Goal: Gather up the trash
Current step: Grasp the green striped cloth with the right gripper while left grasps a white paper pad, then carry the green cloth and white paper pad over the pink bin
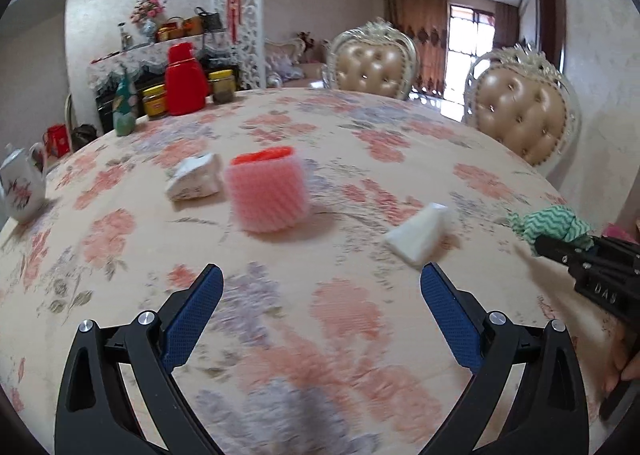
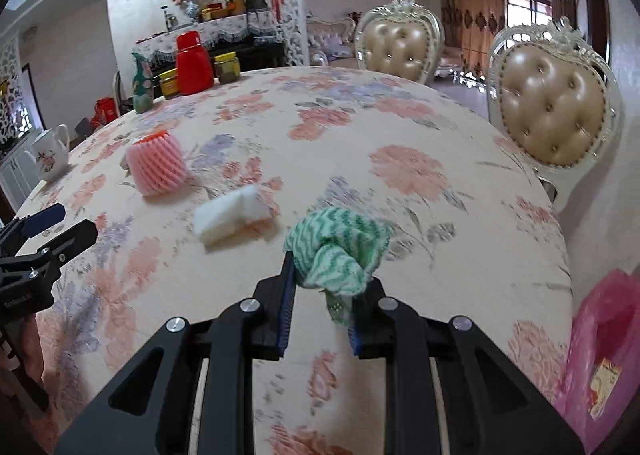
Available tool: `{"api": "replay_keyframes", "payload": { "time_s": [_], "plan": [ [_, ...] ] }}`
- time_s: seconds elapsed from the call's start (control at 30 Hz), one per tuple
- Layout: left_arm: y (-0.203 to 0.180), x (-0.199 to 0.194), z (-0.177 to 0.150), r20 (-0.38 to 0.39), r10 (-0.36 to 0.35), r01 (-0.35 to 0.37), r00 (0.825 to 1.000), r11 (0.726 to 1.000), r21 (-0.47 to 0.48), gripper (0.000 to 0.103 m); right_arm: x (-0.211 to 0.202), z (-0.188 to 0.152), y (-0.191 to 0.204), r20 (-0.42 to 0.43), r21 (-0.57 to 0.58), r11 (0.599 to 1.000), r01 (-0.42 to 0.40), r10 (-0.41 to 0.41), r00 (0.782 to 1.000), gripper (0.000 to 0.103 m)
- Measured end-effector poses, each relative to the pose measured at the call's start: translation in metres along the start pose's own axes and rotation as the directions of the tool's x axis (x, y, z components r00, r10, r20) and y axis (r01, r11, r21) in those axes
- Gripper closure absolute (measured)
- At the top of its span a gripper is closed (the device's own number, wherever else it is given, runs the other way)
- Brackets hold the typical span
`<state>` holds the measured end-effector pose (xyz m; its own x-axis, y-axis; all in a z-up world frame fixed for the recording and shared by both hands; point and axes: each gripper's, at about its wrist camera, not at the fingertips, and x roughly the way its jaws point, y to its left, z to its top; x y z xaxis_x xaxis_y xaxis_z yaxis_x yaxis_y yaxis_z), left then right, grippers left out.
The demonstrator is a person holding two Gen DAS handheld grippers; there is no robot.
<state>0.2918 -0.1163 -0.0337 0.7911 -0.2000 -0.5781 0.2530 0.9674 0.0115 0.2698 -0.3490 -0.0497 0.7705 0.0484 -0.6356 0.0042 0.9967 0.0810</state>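
My right gripper [image 2: 326,275] is shut on a crumpled green-and-white cloth [image 2: 340,243], held just above the floral tablecloth; the left wrist view shows that cloth [image 1: 554,223] at the far right edge. My left gripper [image 1: 322,303] stands open over bare tablecloth with nothing between its blue pads. Ahead of it lie a white foam piece [image 1: 420,235], a pink foam net sleeve [image 1: 266,191] and a crumpled white wrapper [image 1: 196,177]. In the right wrist view the white foam piece [image 2: 232,217] and the pink sleeve [image 2: 158,165] lie to the left of the cloth.
A pink plastic bag [image 2: 604,343] hangs at the table's right edge. At the far left of the round table [image 1: 360,127] stand a red thermos [image 1: 185,81], jars [image 1: 221,87], a green bottle [image 1: 125,107] and a white teapot [image 1: 20,183]. Two padded chairs [image 1: 520,111] sit behind.
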Motion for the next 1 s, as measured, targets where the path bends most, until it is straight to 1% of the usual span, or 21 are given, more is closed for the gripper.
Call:
{"api": "replay_keyframes", "payload": {
  "time_s": [0.07,0.13,0.2,0.27,0.3,0.33,0.37,0.43,0.53,0.57,0.67,0.7,0.73,0.77,0.83,0.9,1.0],
  "plan": [
    [-0.014,0.009,0.005,-0.012,-0.008,0.008,1.000,1.000,0.025,0.009,-0.001,-0.002,-0.005,0.007,0.025,1.000,0.017,-0.017,1.000,0.081],
    [-0.025,0.022,0.010,-0.031,-0.015,0.016,0.999,0.999,0.032,0.009,-0.003,-0.001,-0.009,0.019,0.037,0.997,0.066,-0.067,0.998,0.081],
    [-0.034,0.035,0.013,-0.057,-0.033,0.035,0.998,0.999,0.032,0.009,-0.002,-0.002,-0.013,0.015,0.056,0.996,0.075,-0.076,0.997,0.081],
    [-0.044,0.052,0.017,-0.081,-0.033,0.037,0.996,0.998,0.048,0.009,-0.003,-0.002,-0.017,0.019,0.080,0.992,0.096,-0.097,0.995,0.081],
    [-0.050,0.061,0.018,-0.096,-0.027,0.033,0.995,0.998,0.062,0.010,-0.003,-0.002,-0.018,0.022,0.087,0.991,0.100,-0.102,0.995,0.081],
    [-0.053,0.066,0.020,-0.113,-0.033,0.041,0.993,0.997,0.067,0.013,-0.004,-0.002,-0.019,0.026,0.093,0.990,0.105,-0.108,0.994,0.081],
    [-0.057,0.074,0.023,-0.131,-0.049,0.058,0.990,0.996,0.066,0.015,-0.006,-0.002,-0.020,0.032,0.097,0.989,0.114,-0.118,0.993,0.081],
    [-0.063,0.083,0.027,-0.141,-0.048,0.059,0.989,0.995,0.075,0.015,-0.008,-0.003,-0.019,0.044,0.095,0.988,0.122,-0.126,0.991,0.081],
    [-0.075,0.098,0.033,-0.162,-0.031,0.051,0.986,0.991,0.123,0.016,-0.009,-0.001,-0.016,0.056,0.089,0.988,0.127,-0.132,0.990,0.081],
    [-0.078,0.104,0.034,-0.180,-0.030,0.056,0.983,0.989,0.137,0.016,-0.009,-0.001,-0.016,0.060,0.088,0.988,0.125,-0.130,0.990,0.081],
    [-0.085,0.119,0.034,-0.239,-0.035,0.079,0.970,0.981,0.178,0.022,-0.009,0.000,-0.017,0.058,0.095,0.988,0.119,-0.124,0.991,0.081],
    [-0.086,0.122,0.033,-0.256,-0.042,0.091,0.966,0.979,0.184,0.031,-0.009,0.000,-0.018,0.057,0.099,0.988,0.116,-0.122,0.991,0.081],
    [-0.086,0.123,0.032,-0.267,-0.047,0.099,0.963,0.978,0.186,0.043,-0.008,0.000,-0.020,0.055,0.108,0.988,0.113,-0.119,0.991,0.081],
    [-0.085,0.122,0.031,-0.267,-0.067,0.117,0.961,0.977,0.177,0.047,-0.008,0.000,-0.022,0.054,0.117,0.987,0.109,-0.116,0.992,0.081],
    [-0.084,0.117,0.027,-0.257,-0.063,0.112,0.964,0.977,0.182,0.052,-0.008,-0.001,-0.025,0.050,0.133,0.986,0.099,-0.106,0.993,0.081],
    [-0.082,0.106,0.024,-0.237,-0.075,0.120,0.969,0.976,0.180,0.053,-0.007,0.000,-0.027,0.047,0.143,0.985,0.096,-0.104,0.994,0.081],
    [-0.077,0.086,0.016,-0.200,-0.079,0.112,0.977,0.980,0.163,0.054,-0.006,0.000,-0.026,0.044,0.136,0.986,0.093,-0.099,0.994,0.081]
  ]
}}
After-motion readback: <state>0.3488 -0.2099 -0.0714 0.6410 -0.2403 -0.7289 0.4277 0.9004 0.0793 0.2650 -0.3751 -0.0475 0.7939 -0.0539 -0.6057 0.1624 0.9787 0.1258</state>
